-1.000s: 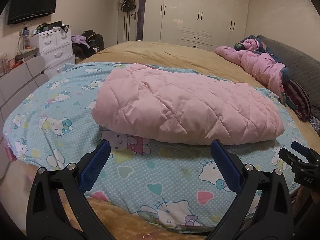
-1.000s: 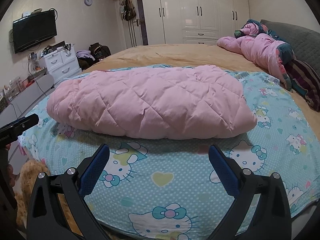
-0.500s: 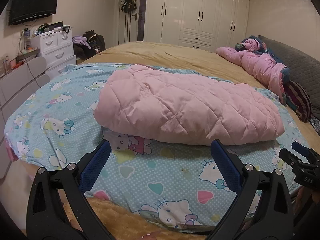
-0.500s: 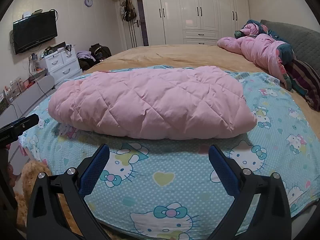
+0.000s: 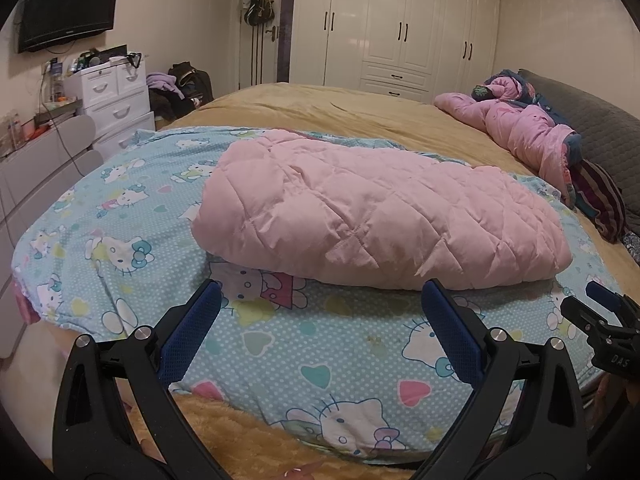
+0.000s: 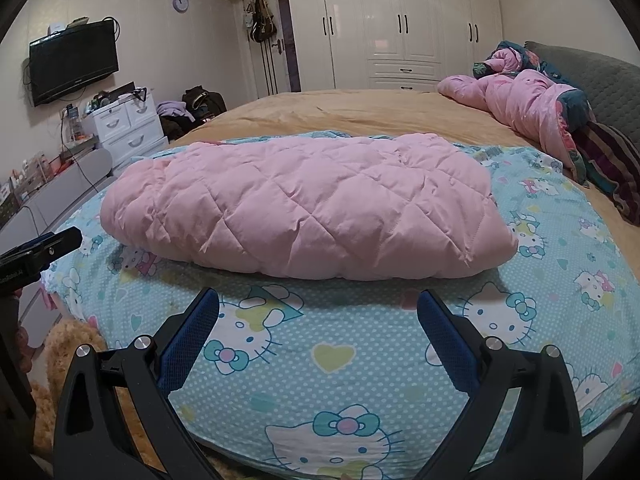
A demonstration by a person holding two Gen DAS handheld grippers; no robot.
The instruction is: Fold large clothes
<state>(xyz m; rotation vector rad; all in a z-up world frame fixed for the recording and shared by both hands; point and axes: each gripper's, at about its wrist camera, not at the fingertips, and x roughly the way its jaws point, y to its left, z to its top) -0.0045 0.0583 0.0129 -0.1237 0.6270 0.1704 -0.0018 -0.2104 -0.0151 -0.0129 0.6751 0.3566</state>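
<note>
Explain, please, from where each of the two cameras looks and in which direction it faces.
Left wrist: sits on the left gripper, faces across the bed toward the wardrobe; its own open blue-padded fingers show, and the right gripper at the right edge.
Right wrist: sits on the right gripper, faces the same way; its open fingers show, the left gripper at the left edge.
Shared: the folded pink quilted garment on the cartoon-cat sheet.

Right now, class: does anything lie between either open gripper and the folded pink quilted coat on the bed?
Nothing visible does. Only bare cartoon-cat sheet lies between the right gripper and the pink quilted coat; the same holds for the left gripper. Both hover apart from the coat, jaws wide open.
</note>
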